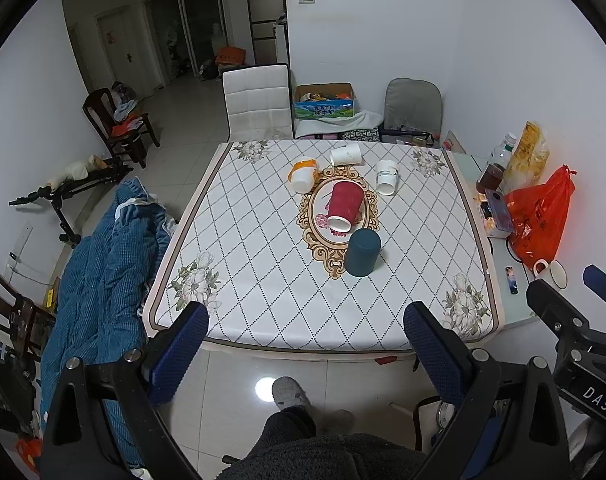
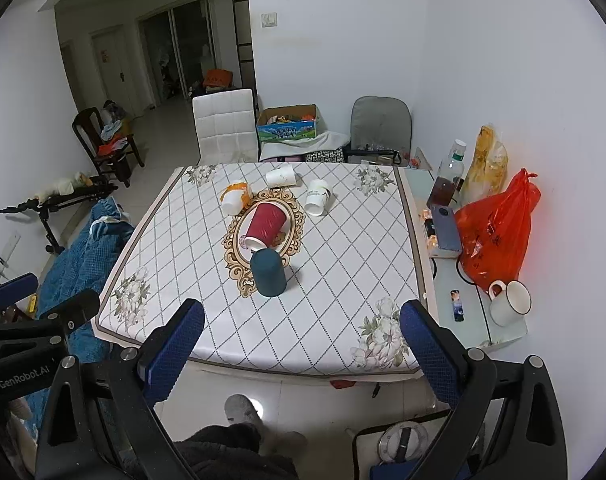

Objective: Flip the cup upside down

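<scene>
A dark teal cup point(image 1: 362, 252) stands upside down near the middle of the table; it also shows in the right wrist view point(image 2: 268, 272). Behind it a red ribbed cup point(image 1: 343, 206) point(image 2: 264, 225) lies on its side. Three white paper cups lie on their sides farther back: one with an orange band point(image 1: 304, 175) point(image 2: 235, 197), one plain point(image 1: 346, 154) point(image 2: 281, 176), one printed point(image 1: 386, 176) point(image 2: 318, 197). My left gripper point(image 1: 307, 336) and right gripper point(image 2: 303, 334) are open and empty, held before the table's near edge.
The table point(image 1: 263, 280) has a diamond-pattern cloth. On the side table point(image 2: 475, 320) at the right stand a red plastic bag point(image 2: 499, 232), a bottle point(image 2: 449, 178), a phone point(image 2: 445, 226) and a white mug point(image 2: 509, 302). Chairs point(image 1: 257, 102) stand behind. A blue quilt point(image 1: 103, 264) lies left.
</scene>
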Available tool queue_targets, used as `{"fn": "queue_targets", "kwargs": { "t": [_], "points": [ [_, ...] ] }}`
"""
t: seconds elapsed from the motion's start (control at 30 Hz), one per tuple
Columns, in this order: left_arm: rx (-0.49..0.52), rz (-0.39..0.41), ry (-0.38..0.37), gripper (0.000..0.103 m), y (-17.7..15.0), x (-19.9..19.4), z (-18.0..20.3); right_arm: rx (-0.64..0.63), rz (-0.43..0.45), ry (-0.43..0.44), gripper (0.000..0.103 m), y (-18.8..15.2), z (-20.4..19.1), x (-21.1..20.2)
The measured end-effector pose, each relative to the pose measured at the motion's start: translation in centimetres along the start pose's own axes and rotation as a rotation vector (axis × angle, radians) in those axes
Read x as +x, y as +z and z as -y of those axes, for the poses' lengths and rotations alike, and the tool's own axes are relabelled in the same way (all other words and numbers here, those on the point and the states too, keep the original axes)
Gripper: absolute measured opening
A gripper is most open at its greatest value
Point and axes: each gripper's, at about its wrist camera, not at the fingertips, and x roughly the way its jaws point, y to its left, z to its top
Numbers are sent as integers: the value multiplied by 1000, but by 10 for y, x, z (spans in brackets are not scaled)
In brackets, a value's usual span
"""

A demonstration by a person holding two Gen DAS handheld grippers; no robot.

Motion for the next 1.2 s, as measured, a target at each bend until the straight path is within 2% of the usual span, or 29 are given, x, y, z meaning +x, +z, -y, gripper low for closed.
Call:
{"fn": "queue_targets", "kwargs": {
  "t": [1.2],
  "points": [
    [8,-3,-3,100,-1,1,3,17,-13,5,100,-3,-3,9]
  ]
}}
